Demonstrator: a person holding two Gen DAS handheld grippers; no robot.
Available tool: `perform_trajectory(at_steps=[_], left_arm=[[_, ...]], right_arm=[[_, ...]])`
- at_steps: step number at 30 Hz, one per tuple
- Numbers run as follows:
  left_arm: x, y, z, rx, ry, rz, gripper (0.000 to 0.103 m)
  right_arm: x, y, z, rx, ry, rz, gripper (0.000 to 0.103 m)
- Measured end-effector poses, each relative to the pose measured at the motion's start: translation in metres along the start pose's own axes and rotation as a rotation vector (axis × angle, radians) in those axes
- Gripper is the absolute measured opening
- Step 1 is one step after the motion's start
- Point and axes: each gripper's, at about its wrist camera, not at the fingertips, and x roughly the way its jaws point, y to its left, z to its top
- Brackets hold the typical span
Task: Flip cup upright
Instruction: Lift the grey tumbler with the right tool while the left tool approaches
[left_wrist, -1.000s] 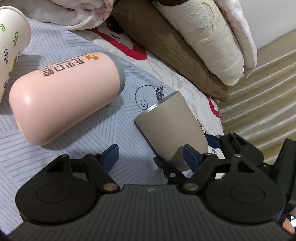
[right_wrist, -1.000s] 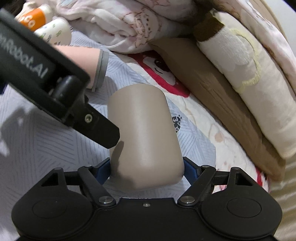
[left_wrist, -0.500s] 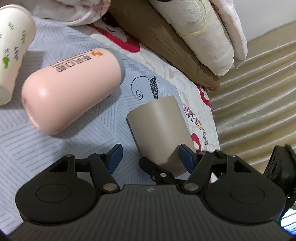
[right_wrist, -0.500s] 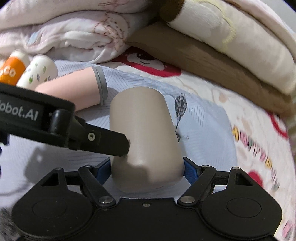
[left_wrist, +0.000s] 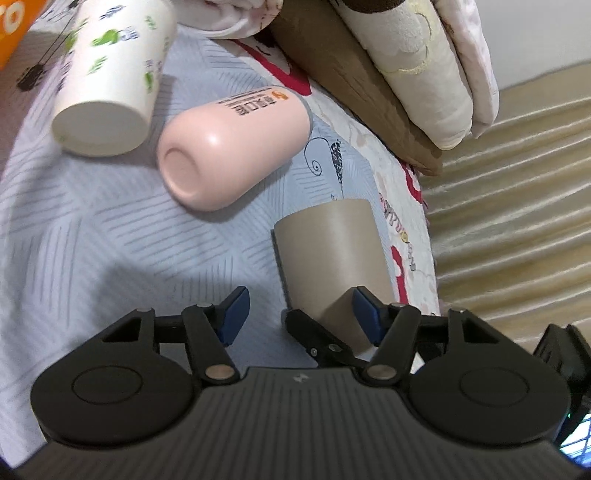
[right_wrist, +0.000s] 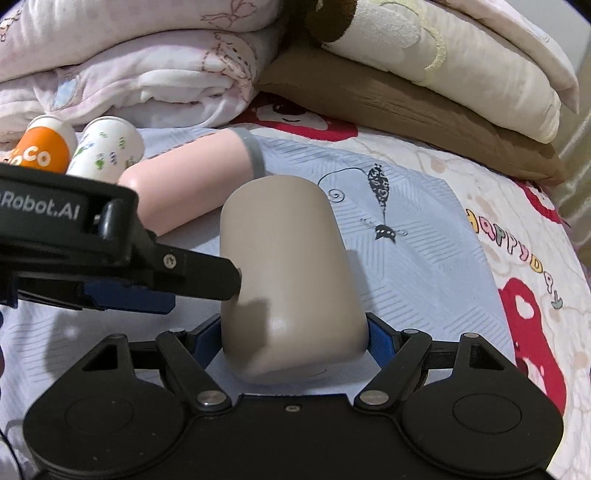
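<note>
A beige cup (right_wrist: 288, 280) is held between the blue pads of my right gripper (right_wrist: 295, 339), which is shut on its lower end. In the left wrist view the same cup (left_wrist: 332, 258) leans with its rim up and away. My left gripper (left_wrist: 299, 314) is open; its right finger (left_wrist: 365, 310) rests against the cup's side, and its left finger (left_wrist: 232, 310) is clear of it. The left gripper's finger also touches the cup in the right wrist view (right_wrist: 207, 273).
A pink tumbler (left_wrist: 232, 144) lies on its side on the bedspread (left_wrist: 92, 240). A white leaf-print cup (left_wrist: 110, 77) and an orange cup (right_wrist: 40, 155) lie beyond it. Folded blankets and pillows (right_wrist: 406, 74) line the back. The bed edge (left_wrist: 432, 258) is at right.
The beige cup has tilted more upright in my right gripper's hold. The left gripper has shifted with it, so the pink tumbler and white cup now show their bottoms.
</note>
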Motion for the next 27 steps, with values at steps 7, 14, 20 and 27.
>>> perform_trajectory(at_steps=[7, 14, 20, 27], left_arm=[[-0.027, 0.001, -0.013, 0.021, 0.001, -0.036, 0.058], [-0.062, 0.001, -0.017, 0.08, 0.037, 0.085, 0.057], [-0.091, 0.003, -0.021, 0.098, 0.039, 0.138, 0.055], [-0.099, 0.013, -0.024, 0.104, 0.098, 0.157, 0.055]], right_arm=[[-0.013, 0.011, -0.006, 0.138, 0.052, 0.17, 0.083], [-0.018, 0.04, -0.011, 0.215, 0.086, 0.248, 0.083], [-0.028, 0.06, -0.01, 0.247, 0.175, 0.322, 0.082], [-0.027, 0.07, -0.019, 0.222, 0.246, 0.393, 0.082]])
